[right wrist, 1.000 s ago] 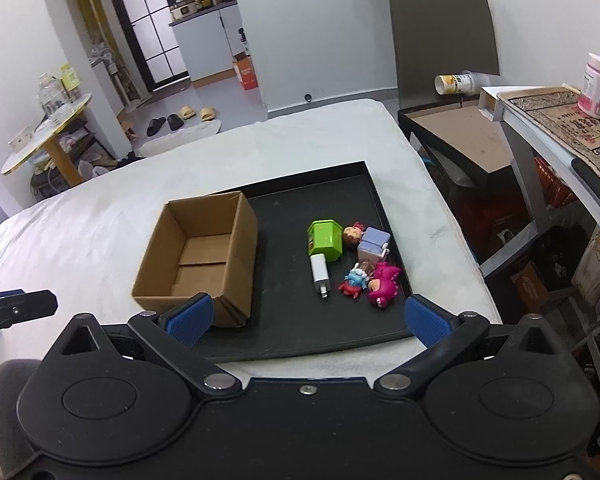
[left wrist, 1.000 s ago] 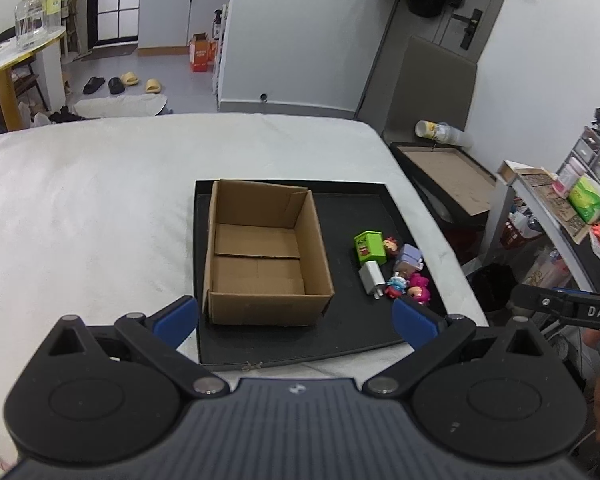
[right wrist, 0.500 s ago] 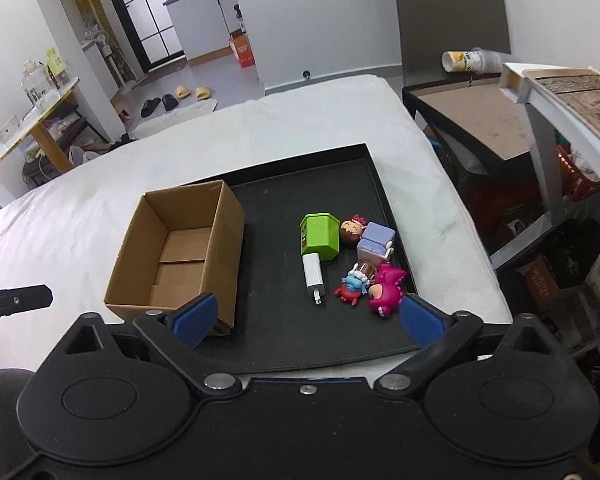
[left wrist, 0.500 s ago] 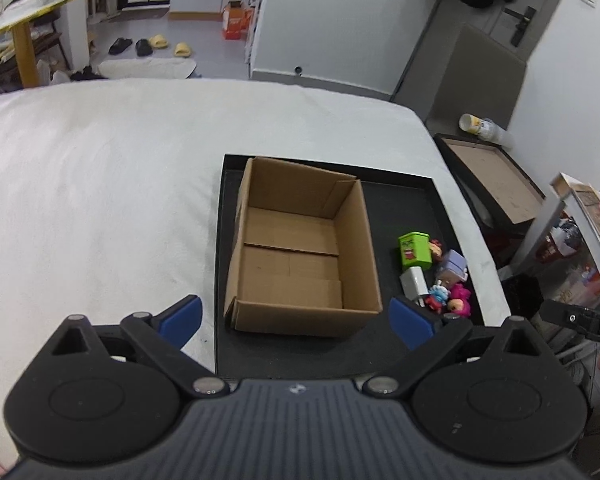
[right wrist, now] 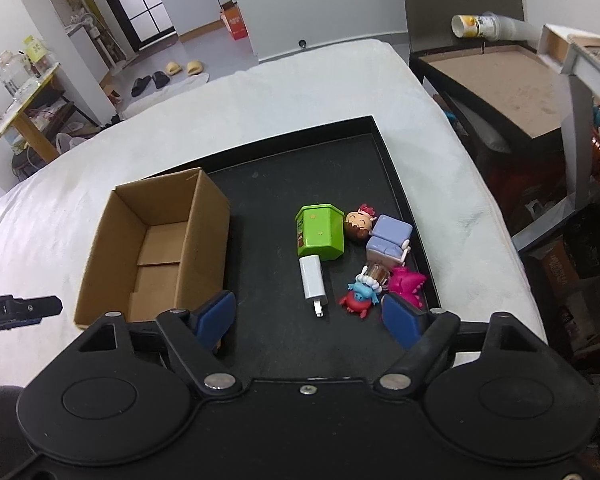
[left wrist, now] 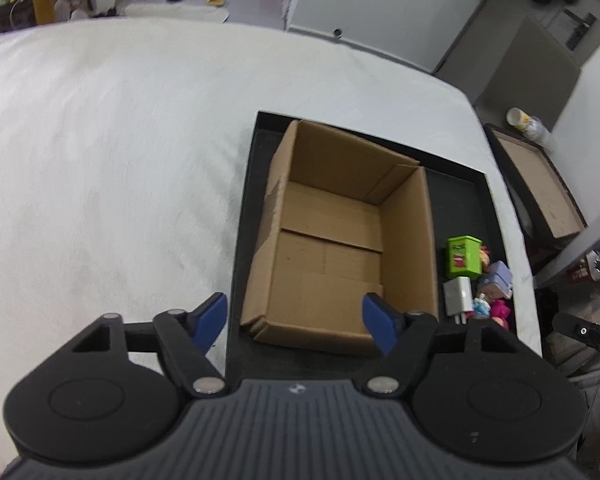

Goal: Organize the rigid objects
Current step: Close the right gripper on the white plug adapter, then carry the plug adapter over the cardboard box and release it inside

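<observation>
An empty open cardboard box (left wrist: 332, 240) (right wrist: 156, 240) stands on the left of a black tray (right wrist: 260, 208) (left wrist: 256, 216). To its right lie a green toy house (right wrist: 320, 232) (left wrist: 463, 256), a white charger (right wrist: 313, 280) (left wrist: 457, 294), a lilac block (right wrist: 389, 238), a small doll head (right wrist: 358, 224), a blue-and-red figure (right wrist: 360, 294) and a pink dinosaur (right wrist: 407, 285). My left gripper (left wrist: 296, 318) is open and empty above the box's near edge. My right gripper (right wrist: 312, 316) is open and empty just short of the charger.
The tray sits on a white-covered surface (left wrist: 112, 152). To the right, past its edge, are a dark side table with a cardboard-lined top (right wrist: 496, 84) and a cup lying on it (right wrist: 476, 26). Shelving and clutter stand at the far right.
Both grippers have moved forward and down toward the tray. The box and toys appear larger and nearer. Both stay open and empty.
</observation>
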`<action>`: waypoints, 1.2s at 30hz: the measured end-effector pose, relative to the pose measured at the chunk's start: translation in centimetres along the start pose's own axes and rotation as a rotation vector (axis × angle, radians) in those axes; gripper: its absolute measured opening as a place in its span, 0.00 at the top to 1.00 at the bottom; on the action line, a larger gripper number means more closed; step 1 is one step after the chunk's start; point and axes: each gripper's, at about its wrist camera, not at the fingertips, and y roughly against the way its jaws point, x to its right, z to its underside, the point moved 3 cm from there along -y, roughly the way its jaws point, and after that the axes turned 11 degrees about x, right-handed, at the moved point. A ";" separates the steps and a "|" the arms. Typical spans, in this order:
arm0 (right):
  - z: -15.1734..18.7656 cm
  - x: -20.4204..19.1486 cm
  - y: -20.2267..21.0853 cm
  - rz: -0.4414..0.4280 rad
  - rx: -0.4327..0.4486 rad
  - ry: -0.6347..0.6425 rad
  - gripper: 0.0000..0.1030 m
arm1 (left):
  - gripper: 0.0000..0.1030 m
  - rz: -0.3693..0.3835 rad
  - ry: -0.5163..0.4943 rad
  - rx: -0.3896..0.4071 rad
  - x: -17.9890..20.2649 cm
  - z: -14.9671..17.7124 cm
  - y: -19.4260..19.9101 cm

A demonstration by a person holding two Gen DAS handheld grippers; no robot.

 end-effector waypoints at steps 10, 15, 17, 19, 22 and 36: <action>-0.3 -0.2 -5.7 0.001 -0.092 -0.009 0.41 | 0.51 -0.024 0.075 -0.097 -2.1 0.4 -4.7; -0.1 -0.2 -8.3 0.005 -0.126 -0.002 0.46 | 0.57 -0.042 0.087 -0.126 -2.8 0.6 -6.4; 0.0 -0.3 -9.3 0.002 -0.143 -0.003 0.47 | 0.60 -0.039 0.091 -0.132 -2.8 0.7 -6.9; 0.2 -0.4 -10.4 0.014 -0.162 0.004 0.48 | 0.62 -0.031 0.098 -0.138 -2.8 0.8 -7.3; 0.4 -1.0 -11.9 0.025 -0.185 0.027 0.48 | 0.68 -0.012 0.114 -0.152 -2.8 1.1 -7.8; 2.5 -2.8 -15.7 0.044 -0.241 0.117 0.80 | 0.80 -0.004 0.087 -0.139 -2.7 1.5 -7.9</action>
